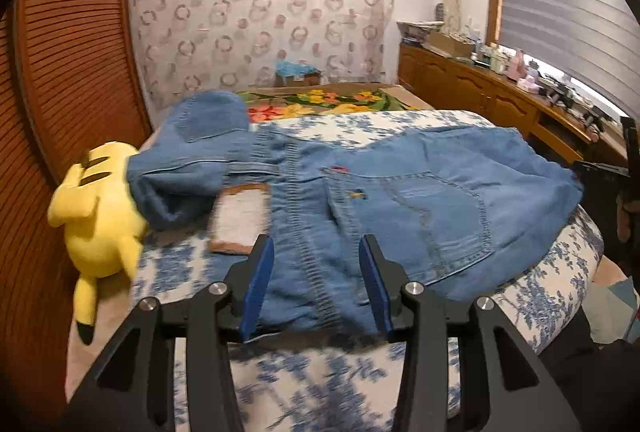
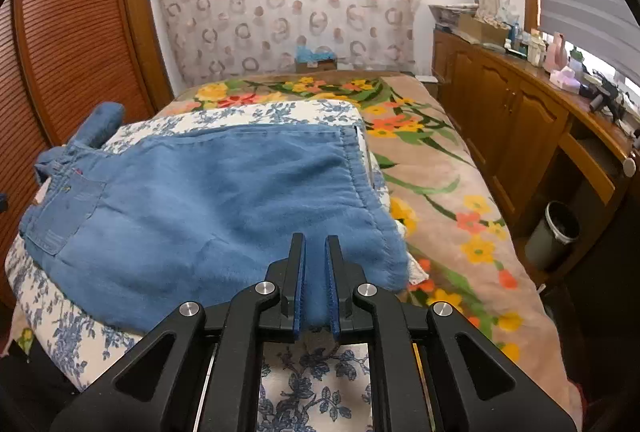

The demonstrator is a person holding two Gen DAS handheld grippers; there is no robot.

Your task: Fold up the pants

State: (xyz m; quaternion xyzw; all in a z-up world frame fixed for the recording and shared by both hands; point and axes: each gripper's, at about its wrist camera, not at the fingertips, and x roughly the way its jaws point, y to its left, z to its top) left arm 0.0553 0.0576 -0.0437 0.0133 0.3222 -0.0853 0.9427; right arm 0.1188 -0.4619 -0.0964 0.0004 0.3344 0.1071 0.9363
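Note:
Blue denim pants [image 1: 400,183] lie spread across a white quilt with blue flowers [image 1: 320,372] on the bed, back pocket up. One leg is bunched up at the far left. My left gripper [image 1: 317,244] stands open over the ribbed waistband, which lies between the blue pads [image 1: 260,284] without being pinched. In the right wrist view the pants [image 2: 224,199] stretch away to the left, and my right gripper [image 2: 315,244] is nearly closed, with the near edge of the denim caught between its pads [image 2: 298,296].
A yellow plush toy [image 1: 96,216] lies at the bed's left edge by the louvred wardrobe [image 1: 68,71]. A small brown-edged white cloth [image 1: 244,220] sits beside the pants. A flowered blanket [image 2: 440,191] covers the right of the bed, with wooden cabinets [image 2: 520,119] and a bin [image 2: 554,232] beyond.

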